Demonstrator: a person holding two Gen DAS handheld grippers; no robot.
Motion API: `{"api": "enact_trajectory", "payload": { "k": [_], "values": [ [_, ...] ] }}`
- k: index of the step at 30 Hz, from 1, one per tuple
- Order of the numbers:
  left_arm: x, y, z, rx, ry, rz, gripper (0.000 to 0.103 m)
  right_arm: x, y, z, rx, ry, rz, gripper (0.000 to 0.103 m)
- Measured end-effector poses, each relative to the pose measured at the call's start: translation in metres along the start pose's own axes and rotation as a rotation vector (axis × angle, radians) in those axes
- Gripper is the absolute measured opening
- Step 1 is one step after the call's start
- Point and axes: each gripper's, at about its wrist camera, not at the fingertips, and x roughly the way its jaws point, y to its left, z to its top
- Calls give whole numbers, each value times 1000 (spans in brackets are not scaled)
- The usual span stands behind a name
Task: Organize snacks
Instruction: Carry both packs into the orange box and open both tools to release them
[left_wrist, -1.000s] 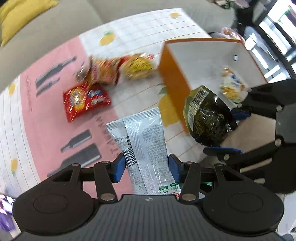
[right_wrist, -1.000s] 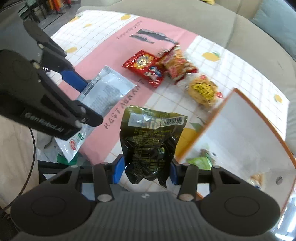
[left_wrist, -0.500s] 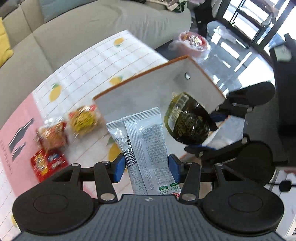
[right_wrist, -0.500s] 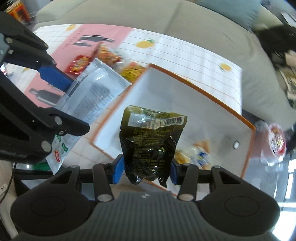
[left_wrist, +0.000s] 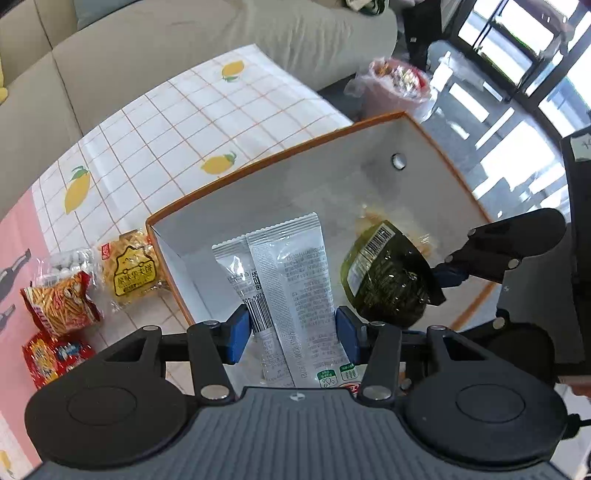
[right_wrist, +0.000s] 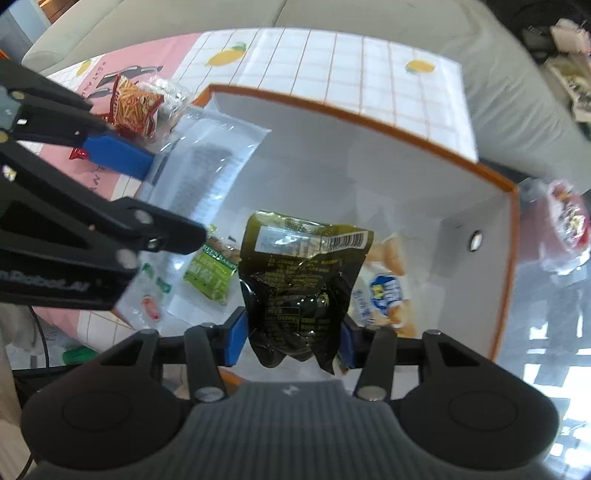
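Snack packets seemed light and soft: silver sachets (left_wrist: 291, 280) were pinched by left gripper (left_wrist: 291, 334), dark pouch (right_wrist: 299, 280) by right gripper (right_wrist: 291, 338), at lower frame centre.

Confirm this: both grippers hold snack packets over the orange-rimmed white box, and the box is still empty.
Not empty. The right wrist view shows a green packet and a blue-labelled packet already lying in the orange-rimmed white box. The rest is right.
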Motion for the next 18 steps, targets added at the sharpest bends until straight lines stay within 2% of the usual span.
{"api": "enact_trajectory", "payload": {
  "k": [8,13,18],
  "values": [
    [36,7,10,-18,68,-6,56,35,-8,9,24,69,38,48],
    [54,4,12,0,101,-47,57,49,-19,13,34,74,86,49],
    [70,1,10,-1,142,-66,57,64,-31,11,44,109,56,49]
  ]
}}
